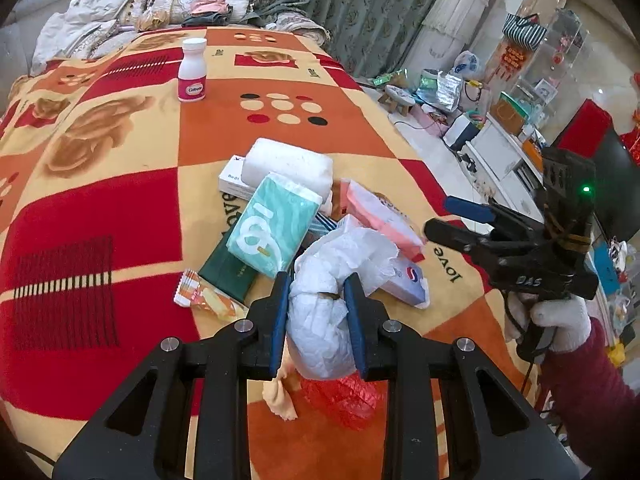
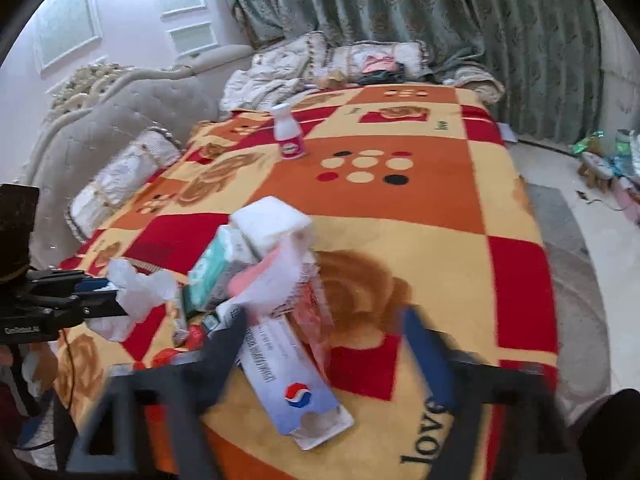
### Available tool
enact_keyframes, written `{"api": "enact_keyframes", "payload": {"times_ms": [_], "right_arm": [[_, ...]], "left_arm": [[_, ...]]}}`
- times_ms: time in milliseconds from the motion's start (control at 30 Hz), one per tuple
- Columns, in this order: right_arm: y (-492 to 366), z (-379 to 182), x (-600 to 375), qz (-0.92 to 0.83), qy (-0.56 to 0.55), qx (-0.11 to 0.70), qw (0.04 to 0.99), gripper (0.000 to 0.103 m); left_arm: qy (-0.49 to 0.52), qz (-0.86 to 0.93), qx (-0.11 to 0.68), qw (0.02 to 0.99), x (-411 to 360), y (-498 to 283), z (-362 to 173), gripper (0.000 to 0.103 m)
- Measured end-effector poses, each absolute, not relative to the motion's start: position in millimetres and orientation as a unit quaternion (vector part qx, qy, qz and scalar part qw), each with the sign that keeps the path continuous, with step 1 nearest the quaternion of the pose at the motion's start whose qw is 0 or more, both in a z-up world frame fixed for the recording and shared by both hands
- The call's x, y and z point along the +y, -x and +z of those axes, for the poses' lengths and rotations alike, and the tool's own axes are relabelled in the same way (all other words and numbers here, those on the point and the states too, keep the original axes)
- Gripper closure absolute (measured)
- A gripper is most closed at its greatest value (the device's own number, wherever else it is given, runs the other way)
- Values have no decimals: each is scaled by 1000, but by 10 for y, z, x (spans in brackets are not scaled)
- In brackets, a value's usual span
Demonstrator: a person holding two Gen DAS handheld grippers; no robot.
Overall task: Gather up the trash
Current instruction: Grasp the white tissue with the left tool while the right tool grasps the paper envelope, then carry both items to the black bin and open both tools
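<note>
White plastic bag [image 1: 324, 320] gripped over the trash pile [image 1: 304, 216] on the bed blanket [image 1: 120, 200].
Left gripper [image 1: 318, 304] clamps the bag; right gripper [image 2: 324, 332] hovers wide open, empty. Collecting step: next likely needs a piece picked and bagged.

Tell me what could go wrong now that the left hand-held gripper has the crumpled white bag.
1. The crumpled white bag bulges loosely past the left hand-held gripper, so it may slip out.
2. Its trailing edge lies over the Pepsi wrapper and could drag it.
3. The right hand-held gripper is blurred and open, so its aim looks uncertain.
</note>
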State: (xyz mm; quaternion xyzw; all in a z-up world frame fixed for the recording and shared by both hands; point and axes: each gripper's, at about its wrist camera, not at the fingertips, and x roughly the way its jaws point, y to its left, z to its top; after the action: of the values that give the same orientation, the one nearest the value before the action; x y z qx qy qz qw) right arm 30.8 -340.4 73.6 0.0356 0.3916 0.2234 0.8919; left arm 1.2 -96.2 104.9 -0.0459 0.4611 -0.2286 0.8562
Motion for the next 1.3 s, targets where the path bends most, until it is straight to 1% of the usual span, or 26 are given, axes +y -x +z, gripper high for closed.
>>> {"api": "enact_keyframes", "payload": {"times_ms": [133, 300, 333, 367, 400, 433, 467, 500, 600, 900, 1300], "right_arm": [[-403, 630, -3265, 225, -10, 407, 885, 21], [-611, 472, -3104, 244, -19, 422, 873, 21], [-659, 442, -3080, 247, -25, 425, 870, 23], [-710, 406, -3069, 248, -33, 430, 867, 28], [-740, 377, -3069, 247, -38, 436, 865, 52], [-787, 340, -3083, 244, -48, 444, 861, 66], [-787, 343, -3122, 244, -62, 442, 861, 68], [-771, 349, -3166, 240, -70, 441, 862, 77], [-709, 400, -3302, 227, -78, 434, 868, 84], [-172, 864, -3681, 213, -73, 382, 896, 85], [345, 1026, -4392, 151, -81, 369, 914, 85]], "left_arm": [[50, -223, 466, 855, -943, -36, 996, 78], [54, -221, 471, 852, -935, -76, 949, 78], [53, -220, 471, 852, -942, -74, 946, 78], [52, -220, 472, 852, -953, -80, 943, 78], [52, -220, 471, 852, -961, -78, 945, 78], [52, -221, 471, 852, -969, -72, 949, 78], [52, -223, 471, 852, -983, -70, 954, 78], [51, -225, 470, 852, -1003, -63, 963, 78], [47, -228, 466, 854, -1090, -41, 1006, 78], [33, -260, 449, 854, -1525, 86, 1198, 78], [-6, -305, 447, 841, -2420, 270, 1282, 78]]}}
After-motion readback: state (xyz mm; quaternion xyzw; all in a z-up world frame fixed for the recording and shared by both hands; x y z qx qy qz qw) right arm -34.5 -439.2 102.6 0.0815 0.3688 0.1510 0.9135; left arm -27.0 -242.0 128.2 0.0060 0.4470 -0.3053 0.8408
